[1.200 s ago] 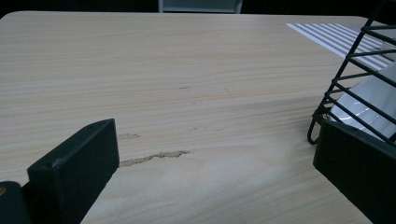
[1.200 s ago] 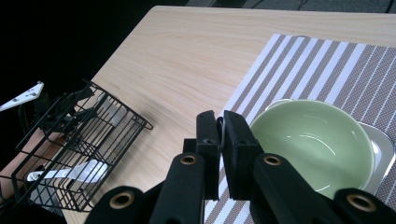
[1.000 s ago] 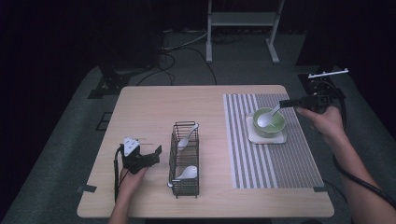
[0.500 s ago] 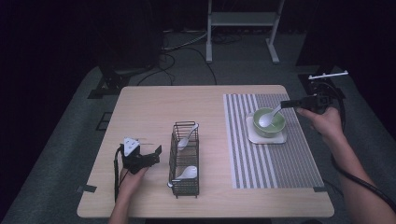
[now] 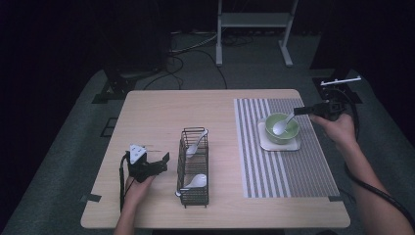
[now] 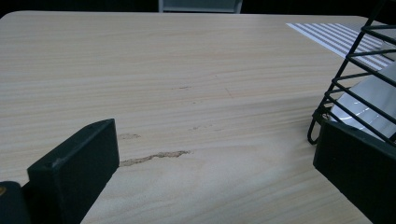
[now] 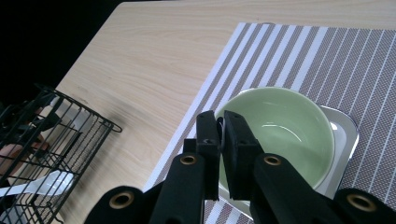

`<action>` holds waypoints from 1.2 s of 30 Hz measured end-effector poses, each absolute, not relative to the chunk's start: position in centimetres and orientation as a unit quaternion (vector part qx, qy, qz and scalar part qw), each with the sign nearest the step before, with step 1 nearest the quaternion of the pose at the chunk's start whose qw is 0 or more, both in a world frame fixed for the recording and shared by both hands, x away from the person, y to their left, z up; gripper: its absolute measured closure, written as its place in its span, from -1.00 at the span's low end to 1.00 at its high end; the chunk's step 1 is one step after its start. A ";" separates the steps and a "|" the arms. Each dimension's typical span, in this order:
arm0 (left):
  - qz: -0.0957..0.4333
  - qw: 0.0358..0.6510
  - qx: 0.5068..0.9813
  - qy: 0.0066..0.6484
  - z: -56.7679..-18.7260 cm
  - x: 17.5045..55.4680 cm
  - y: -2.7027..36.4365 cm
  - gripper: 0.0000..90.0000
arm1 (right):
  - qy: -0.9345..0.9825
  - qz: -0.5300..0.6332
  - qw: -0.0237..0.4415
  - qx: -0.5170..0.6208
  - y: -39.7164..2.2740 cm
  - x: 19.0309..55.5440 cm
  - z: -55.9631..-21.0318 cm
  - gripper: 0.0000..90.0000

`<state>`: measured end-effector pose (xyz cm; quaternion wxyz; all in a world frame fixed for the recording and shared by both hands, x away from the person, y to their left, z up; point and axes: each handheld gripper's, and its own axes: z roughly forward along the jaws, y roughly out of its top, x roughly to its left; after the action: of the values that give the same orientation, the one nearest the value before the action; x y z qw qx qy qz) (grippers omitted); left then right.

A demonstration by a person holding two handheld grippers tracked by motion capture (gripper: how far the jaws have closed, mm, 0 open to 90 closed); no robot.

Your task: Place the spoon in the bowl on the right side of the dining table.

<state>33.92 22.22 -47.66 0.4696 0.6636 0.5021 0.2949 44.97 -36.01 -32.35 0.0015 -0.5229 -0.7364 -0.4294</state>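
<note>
Table [image 5: 161, 112]: light wood, a striped mat [image 5: 313, 166] along its right edge.
Bowl [image 5: 283, 128]: green, on a pale square tray [image 5: 293, 145] at the mat's far half.
Spoon [image 5: 282, 126]: white, scoop in the bowl, handle clamped by the right gripper [image 5: 299, 111].
Wire basket [image 5: 194, 166]: near the front edge, middle, two white spoons inside.
Left gripper [image 5: 165, 162]: jaws apart, just left of the basket.

Your left gripper [image 5: 164, 161] rests low under your left hand [image 5: 138, 182], its jaws standing wide apart. Your right gripper [image 5: 297, 111], carried by your outstretched right hand [image 5: 336, 128], has its jaws pinched close together.
</note>
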 end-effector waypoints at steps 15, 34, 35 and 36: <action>0.294 0.470 0.664 0.502 -47.7 33.9 22.2 -1.00 | -0.737 -0.413 0.000 -0.534 -35.6 45.8 -33.8 0.89; 0.295 0.470 0.663 0.502 -47.7 33.9 22.2 -1.00 | -0.729 -0.400 0.001 -0.556 -36.1 46.4 -35.8 0.86; 0.295 0.470 0.663 0.502 -47.7 33.9 22.2 -1.00 | -0.729 -0.400 0.001 -0.556 -36.1 46.4 -35.8 0.86; 0.295 0.470 0.663 0.502 -47.7 33.9 22.2 -1.00 | -0.728 -0.399 0.001 -0.558 -36.2 46.4 -35.9 0.86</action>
<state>33.92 22.21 -47.67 0.4702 0.6631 0.5019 0.2954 46.38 -36.18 -35.87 0.0006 -0.5578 -0.7279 -0.3989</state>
